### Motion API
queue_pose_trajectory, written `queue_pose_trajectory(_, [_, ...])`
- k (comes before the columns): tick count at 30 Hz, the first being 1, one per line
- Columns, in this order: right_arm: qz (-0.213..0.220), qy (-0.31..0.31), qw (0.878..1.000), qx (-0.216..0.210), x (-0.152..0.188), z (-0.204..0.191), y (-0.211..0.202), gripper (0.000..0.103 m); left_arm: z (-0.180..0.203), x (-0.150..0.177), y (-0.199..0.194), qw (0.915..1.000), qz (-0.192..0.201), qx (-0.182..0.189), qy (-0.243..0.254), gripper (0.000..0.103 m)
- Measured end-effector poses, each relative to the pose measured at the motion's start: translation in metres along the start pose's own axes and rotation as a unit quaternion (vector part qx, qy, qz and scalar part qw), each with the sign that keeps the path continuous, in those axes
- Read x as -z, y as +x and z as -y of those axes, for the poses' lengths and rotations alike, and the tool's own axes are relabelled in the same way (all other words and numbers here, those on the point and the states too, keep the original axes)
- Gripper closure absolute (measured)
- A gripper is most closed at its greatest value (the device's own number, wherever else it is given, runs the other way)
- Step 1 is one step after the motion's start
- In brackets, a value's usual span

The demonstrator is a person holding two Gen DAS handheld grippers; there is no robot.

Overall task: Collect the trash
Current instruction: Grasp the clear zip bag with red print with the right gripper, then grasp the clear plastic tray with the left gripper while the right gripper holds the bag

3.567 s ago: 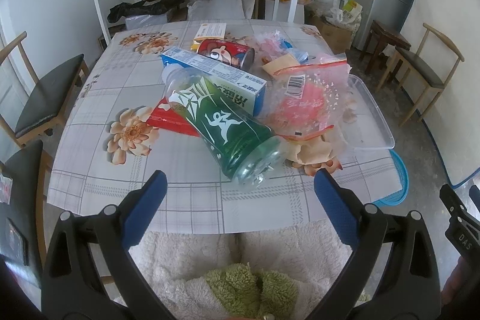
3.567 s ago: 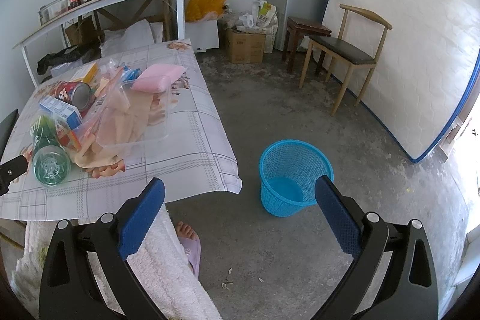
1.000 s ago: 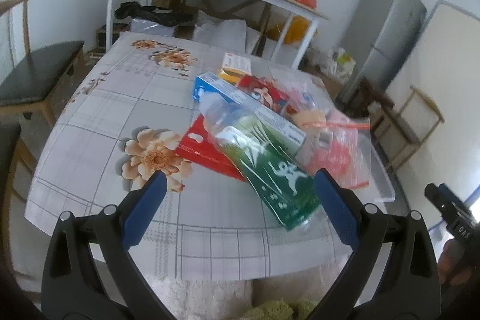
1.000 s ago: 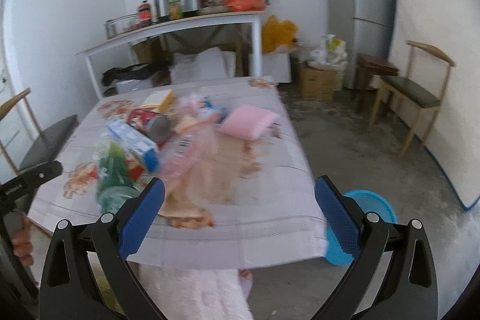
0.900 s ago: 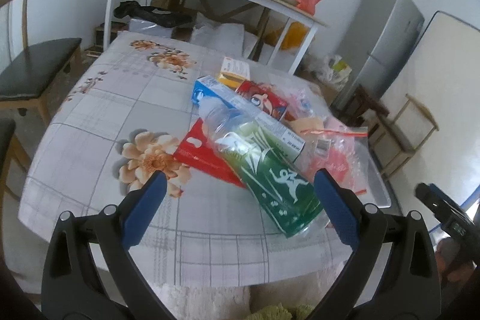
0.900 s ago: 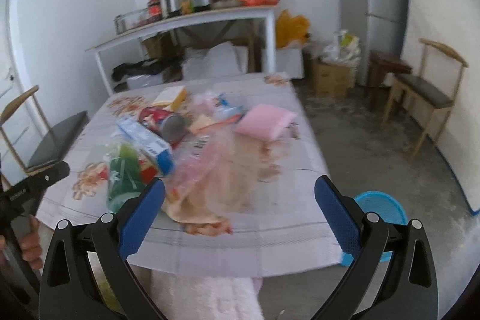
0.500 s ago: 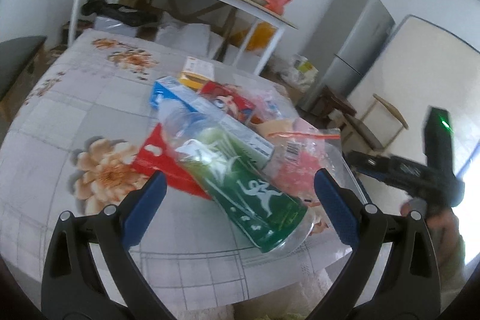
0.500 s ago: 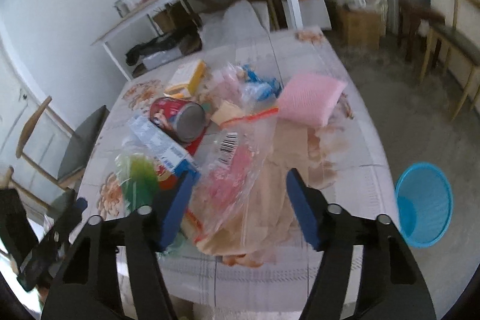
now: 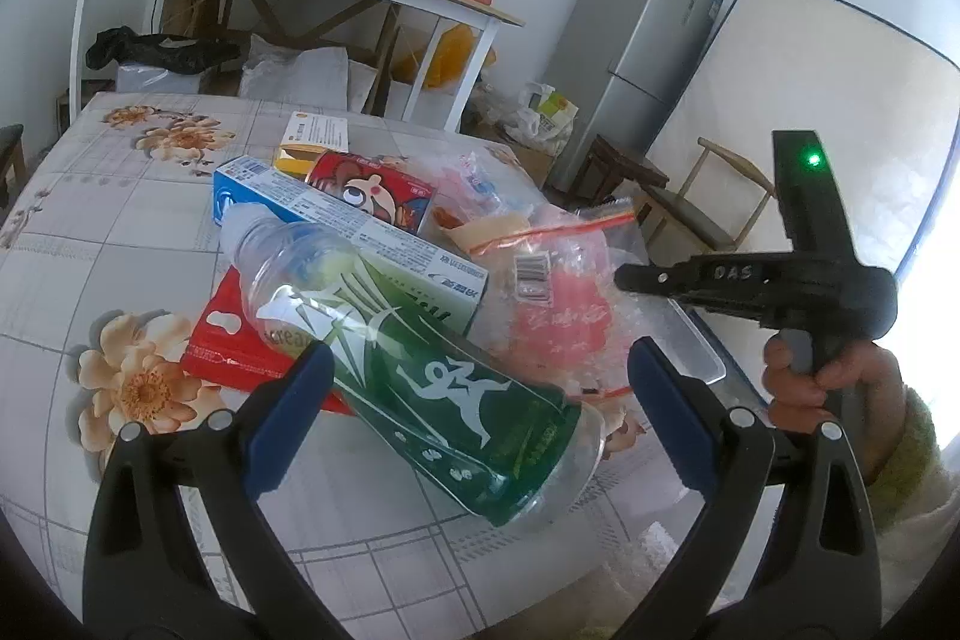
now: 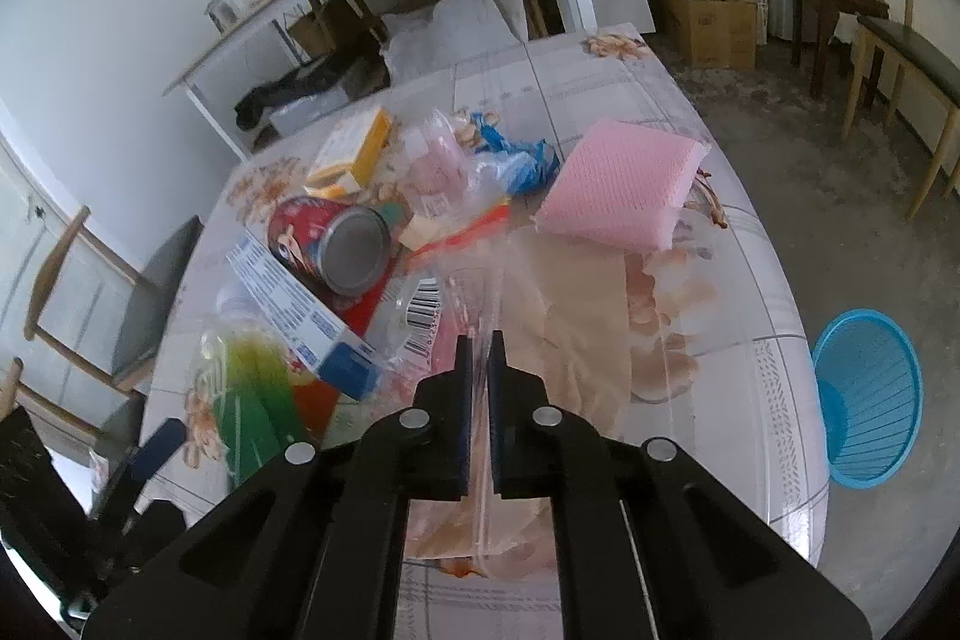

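Left wrist view: we see the left gripper with its blue pads spread wide and nothing pinched; the green-labelled plastic bottle lies on its side between and just beyond them, cap end toward 11 o'clock. At 3 o'clock in this view the right gripper shows from the side, held by a hand in a fuzzy pale sleeve, tips at the clear zip bag.

Right wrist view gives what that one hides: our right gripper's jaws have just been closing and now stand narrow, pinched on a thin edge of clear plastic film; whether that film belongs to the zip bag or to the clear tray we cannot tell. Only this view shows the blue mesh waste basket on the concrete floor at 3 o'clock, well apart from the table, plus the pink quilted sponge pack at 1 o'clock and the red can's round metal end.

Materials: glossy floral tablecloth, crinkly transparent bag with a red zip strip and barcode sticker, a long blue-white cardboard box, flat red packet under the bottle, yellow carton at 11 o'clock.
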State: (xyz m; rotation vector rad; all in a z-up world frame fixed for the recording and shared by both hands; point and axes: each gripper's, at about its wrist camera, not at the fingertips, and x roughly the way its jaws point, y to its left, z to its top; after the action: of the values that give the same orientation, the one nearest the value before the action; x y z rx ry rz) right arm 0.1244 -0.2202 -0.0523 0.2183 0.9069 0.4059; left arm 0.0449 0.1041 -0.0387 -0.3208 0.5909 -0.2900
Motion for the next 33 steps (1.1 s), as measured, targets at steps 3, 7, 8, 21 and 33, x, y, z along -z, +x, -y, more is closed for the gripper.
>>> queue_pose_trajectory(3, [0.015,0.003,1.000,-0.010,-0.002,-0.001,-0.008,0.100,-0.001,0.000,-0.001,1.0000,-0.001,0.001,-0.003,0.010])
queue_pose_trajectory(7, [0.037,0.006,0.999,-0.028,-0.005,-0.003,-0.022,0.101,0.000,-0.002,-0.002,1.0000,-0.003,0.003,-0.007,0.020])
queue_pose_trajectory(8, [0.042,0.007,0.999,-0.033,-0.006,-0.002,-0.026,0.101,0.000,-0.003,-0.002,0.9999,-0.004,0.004,-0.009,0.021])
queue_pose_trajectory(21, [0.133,0.056,0.987,-0.067,-0.013,0.041,-0.100,0.101,0.044,-0.009,-0.008,0.9975,0.004,0.060,0.037,0.031])
queue_pose_trajectory(33, [0.179,0.119,0.976,-0.026,0.019,0.116,-0.149,0.101,0.112,-0.004,0.055,0.9885,-0.095,0.088,0.078,0.050])
